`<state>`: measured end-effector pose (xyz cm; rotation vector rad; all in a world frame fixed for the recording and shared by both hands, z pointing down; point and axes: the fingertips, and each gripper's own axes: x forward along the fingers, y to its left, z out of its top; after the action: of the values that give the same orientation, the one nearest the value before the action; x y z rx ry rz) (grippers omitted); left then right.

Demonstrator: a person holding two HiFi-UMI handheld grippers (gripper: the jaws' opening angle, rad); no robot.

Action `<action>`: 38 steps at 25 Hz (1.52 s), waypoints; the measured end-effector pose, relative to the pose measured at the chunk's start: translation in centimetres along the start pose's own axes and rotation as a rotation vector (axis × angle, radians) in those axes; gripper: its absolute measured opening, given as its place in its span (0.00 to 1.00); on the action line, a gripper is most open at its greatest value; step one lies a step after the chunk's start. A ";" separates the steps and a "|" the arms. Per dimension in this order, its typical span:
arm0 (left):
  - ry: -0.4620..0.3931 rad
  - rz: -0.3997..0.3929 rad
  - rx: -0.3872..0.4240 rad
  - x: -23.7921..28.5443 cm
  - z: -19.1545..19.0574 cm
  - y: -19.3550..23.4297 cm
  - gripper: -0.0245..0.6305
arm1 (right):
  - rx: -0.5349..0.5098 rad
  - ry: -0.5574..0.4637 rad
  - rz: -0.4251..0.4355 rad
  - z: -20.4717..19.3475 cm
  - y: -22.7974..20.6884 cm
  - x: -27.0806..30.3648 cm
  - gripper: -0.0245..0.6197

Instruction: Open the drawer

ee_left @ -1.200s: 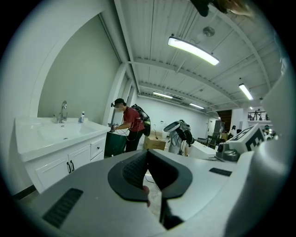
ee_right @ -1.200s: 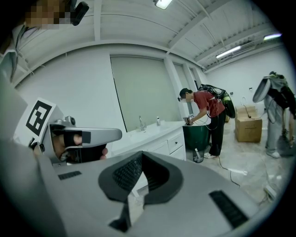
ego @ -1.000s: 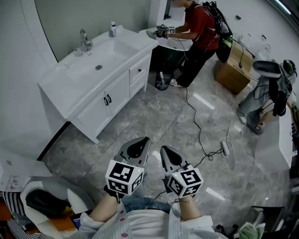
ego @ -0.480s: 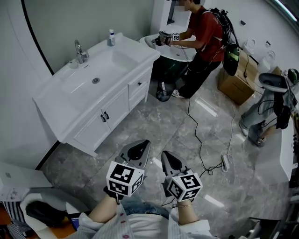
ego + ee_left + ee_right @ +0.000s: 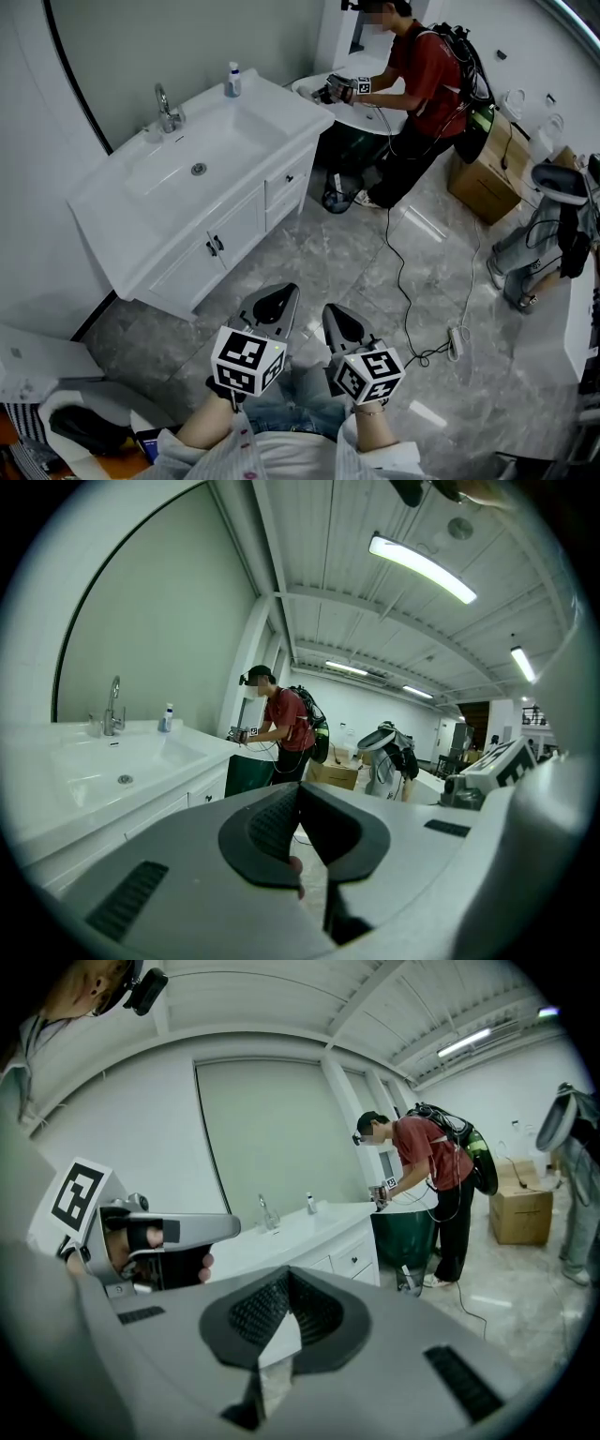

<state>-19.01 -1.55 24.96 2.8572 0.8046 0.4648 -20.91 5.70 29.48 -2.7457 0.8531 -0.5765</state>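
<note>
A white vanity (image 5: 141,234) with a sink stands at the upper left of the head view. Its two small drawers (image 5: 288,181) are stacked at its right end, both closed, each with a dark knob. They also show in the right gripper view, drawers (image 5: 354,1258). Both grippers hang side by side low in the head view, well short of the vanity and pointing toward it. My left gripper (image 5: 280,292) (image 5: 298,787) is shut with nothing in it. My right gripper (image 5: 336,312) (image 5: 286,1275) is also shut and holds nothing.
A faucet (image 5: 167,107) and a small bottle (image 5: 232,79) stand on the vanity top. Another person (image 5: 422,84) works at a basin just past the drawers. A black cable (image 5: 401,272) and power strip (image 5: 456,343) lie on the floor to the right; a cardboard box (image 5: 489,167) stands beyond.
The vanity has come nearer and shifted right in the head view as I moved toward it. Both grippers kept their pose and stayed shut.
</note>
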 end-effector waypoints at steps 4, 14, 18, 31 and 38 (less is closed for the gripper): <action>0.000 0.011 -0.001 1.0 0.1 0.6 0.06 | -0.004 0.011 0.016 0.2 -0.6 1.1 0.05; -0.021 0.078 -0.015 5.7 1.7 1.2 0.06 | -0.029 0.038 0.082 2.5 -4.6 4.0 0.05; -0.030 0.127 -0.032 8.0 2.2 1.4 0.06 | -0.044 0.065 0.130 3.4 -6.6 5.3 0.05; -0.085 0.322 -0.127 17.0 5.2 -0.3 0.06 | -0.133 0.143 0.297 9.3 -16.3 7.6 0.05; -0.108 0.440 -0.177 20.1 5.0 -1.6 0.06 | -0.198 0.184 0.387 11.0 -20.9 7.9 0.05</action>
<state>-1.85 10.14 25.05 2.8509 0.1029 0.3985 0.14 18.97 28.36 -2.6109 1.5143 -0.7025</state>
